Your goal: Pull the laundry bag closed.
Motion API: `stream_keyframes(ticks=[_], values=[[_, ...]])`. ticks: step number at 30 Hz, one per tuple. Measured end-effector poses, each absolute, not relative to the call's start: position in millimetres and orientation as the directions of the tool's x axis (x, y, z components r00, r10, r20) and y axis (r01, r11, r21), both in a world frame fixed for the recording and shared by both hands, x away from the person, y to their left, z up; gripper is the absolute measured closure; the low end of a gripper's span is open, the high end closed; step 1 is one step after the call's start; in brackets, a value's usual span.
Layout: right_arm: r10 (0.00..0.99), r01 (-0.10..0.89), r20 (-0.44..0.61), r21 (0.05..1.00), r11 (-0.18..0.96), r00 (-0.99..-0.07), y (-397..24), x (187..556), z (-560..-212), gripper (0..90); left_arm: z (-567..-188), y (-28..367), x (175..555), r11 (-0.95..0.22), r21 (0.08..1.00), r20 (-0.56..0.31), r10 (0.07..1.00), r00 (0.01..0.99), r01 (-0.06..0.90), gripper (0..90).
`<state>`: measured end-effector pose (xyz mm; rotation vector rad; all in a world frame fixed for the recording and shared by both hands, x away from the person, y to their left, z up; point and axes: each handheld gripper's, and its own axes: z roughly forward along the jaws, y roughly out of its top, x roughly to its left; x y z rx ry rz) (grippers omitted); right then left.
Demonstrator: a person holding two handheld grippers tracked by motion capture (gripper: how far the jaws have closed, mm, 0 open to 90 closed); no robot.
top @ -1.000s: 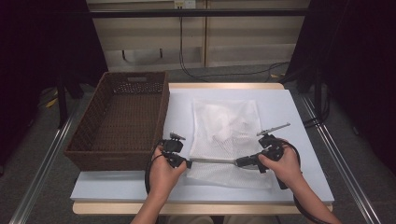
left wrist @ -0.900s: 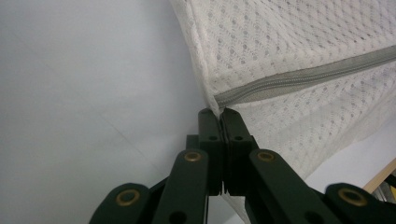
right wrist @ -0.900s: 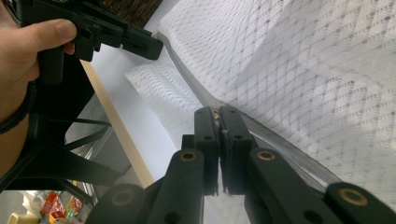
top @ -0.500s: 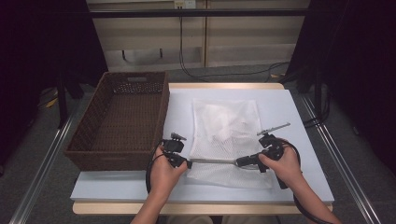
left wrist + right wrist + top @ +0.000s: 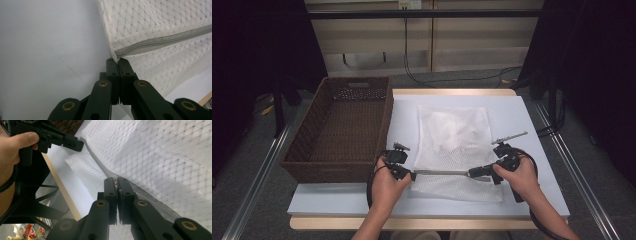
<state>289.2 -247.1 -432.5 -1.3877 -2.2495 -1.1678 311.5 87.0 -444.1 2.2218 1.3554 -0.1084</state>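
Both grippers are pinching the grey zipper [image 5: 443,172] of the white mesh bag [image 5: 455,140]: left gripper [image 5: 411,174] clamping its left end, right gripper [image 5: 472,174] its right end (jaws pressed together). Bag is lying near the table's [image 5: 522,120] front edge, wicker basket [image 5: 343,130] sitting left.

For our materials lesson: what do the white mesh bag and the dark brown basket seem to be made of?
White mesh bag: apparently a soft, matt synthetic net fabric, judging by its small holes and grey zipper. Dark brown basket: woven wicker or rattan-like strands, matt; natural or plastic is unclear.
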Motion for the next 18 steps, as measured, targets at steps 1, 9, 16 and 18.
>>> stream_keyframes(ticks=[1, 9, 16, 18], values=[[0.636, 0.838, 0.577, 0.498, 0.222, -0.512, -248.2, 289.2, -432.1, 87.4, -443.1, 86.4, 311.2, -0.356, 0.394, -0.334, 0.803, 0.493, 0.847, 88.6], [0.636, 0.842, 0.581, 0.493, 0.220, -0.507, -251.8, 289.1, -431.5, 87.4, -442.6, 87.0, 312.5, -0.359, 0.396, -0.332, 0.802, 0.497, 0.845, 88.7], [0.636, 0.841, 0.581, 0.494, 0.219, -0.507, -256.1, 288.3, -431.5, 87.4, -442.9, 86.4, 312.7, -0.353, 0.394, -0.336, 0.804, 0.490, 0.849, 88.6], [0.636, 0.841, 0.582, 0.495, 0.216, -0.506, -257.0, 288.2, -431.4, 87.4, -442.2, 86.4, 312.6, -0.355, 0.397, -0.332, 0.804, 0.493, 0.846, 88.6]])
